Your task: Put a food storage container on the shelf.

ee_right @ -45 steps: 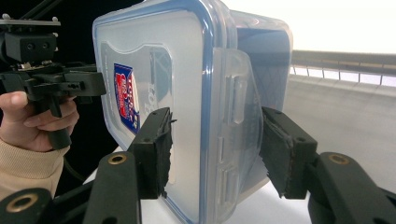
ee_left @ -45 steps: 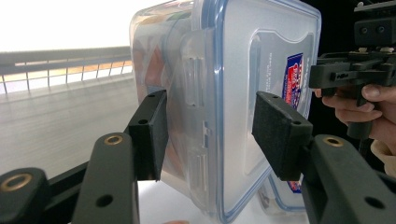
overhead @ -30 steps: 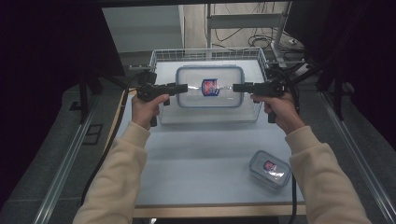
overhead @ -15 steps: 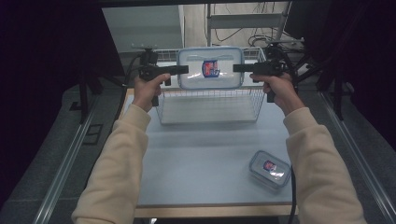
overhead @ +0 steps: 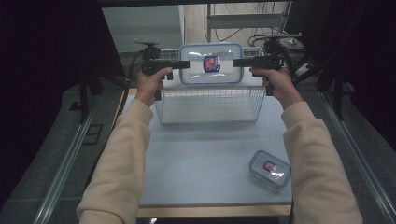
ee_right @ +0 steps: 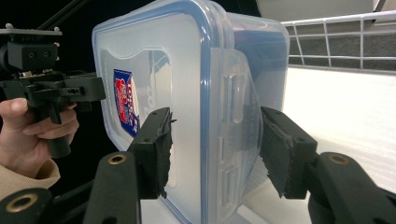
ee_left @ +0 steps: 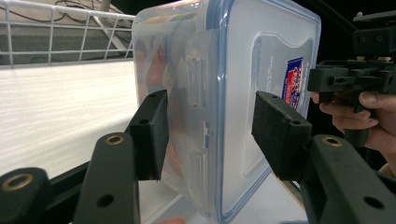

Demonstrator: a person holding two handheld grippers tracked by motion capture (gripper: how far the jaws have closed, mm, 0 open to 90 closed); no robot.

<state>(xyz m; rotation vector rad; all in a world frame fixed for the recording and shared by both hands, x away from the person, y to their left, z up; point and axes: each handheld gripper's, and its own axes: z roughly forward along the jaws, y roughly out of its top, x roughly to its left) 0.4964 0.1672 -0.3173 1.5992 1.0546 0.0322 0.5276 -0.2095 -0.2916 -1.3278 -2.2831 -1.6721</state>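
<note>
Your left gripper (overhead: 183, 64) clamps the left end of the large container (overhead: 211, 64); your right gripper (overhead: 239, 61) clamps the right end. It hangs tilted, lid toward you, above the wire basket (overhead: 210, 106) at the tabletop's (overhead: 201, 158) far end. Risk: uneven pull could slip a smooth end from the pads and drop it. Clear plastic, blue-rimmed lid, red-blue label.

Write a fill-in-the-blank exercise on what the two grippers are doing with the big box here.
1. The big box is held by ____ grippers, one at each end.
2. It hangs above the wire ____.
3. A small box lies on the ____, near the person's right sleeve.
4. The lid of the big box has a ____ rim.

Missing words: two; basket; table; blue
</note>
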